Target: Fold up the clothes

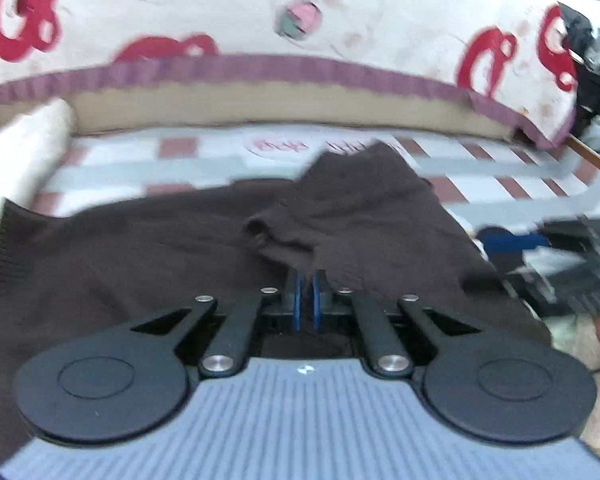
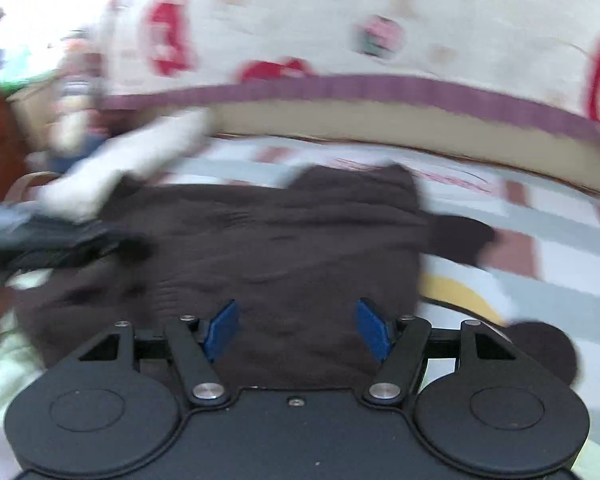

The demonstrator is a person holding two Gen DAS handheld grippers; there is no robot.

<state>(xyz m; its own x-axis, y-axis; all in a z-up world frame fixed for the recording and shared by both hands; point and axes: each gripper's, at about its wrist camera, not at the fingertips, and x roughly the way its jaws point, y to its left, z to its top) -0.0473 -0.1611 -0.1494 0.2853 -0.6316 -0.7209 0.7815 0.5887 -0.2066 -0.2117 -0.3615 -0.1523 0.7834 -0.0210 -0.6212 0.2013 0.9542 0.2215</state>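
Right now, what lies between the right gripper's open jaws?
Only the brown knit garment, spread flat under the right gripper; the right wrist view shows nothing pinched between the jaws.

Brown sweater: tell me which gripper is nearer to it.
Left. The left gripper is shut on a raised fold of the brown sweater, so it touches the knit. The right gripper is open with the sweater between its blue pads, gripping nothing.

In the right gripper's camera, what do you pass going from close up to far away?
right gripper, open → brown sweater → checked sheet → tan strip → purple border → cream blanket with red shapes
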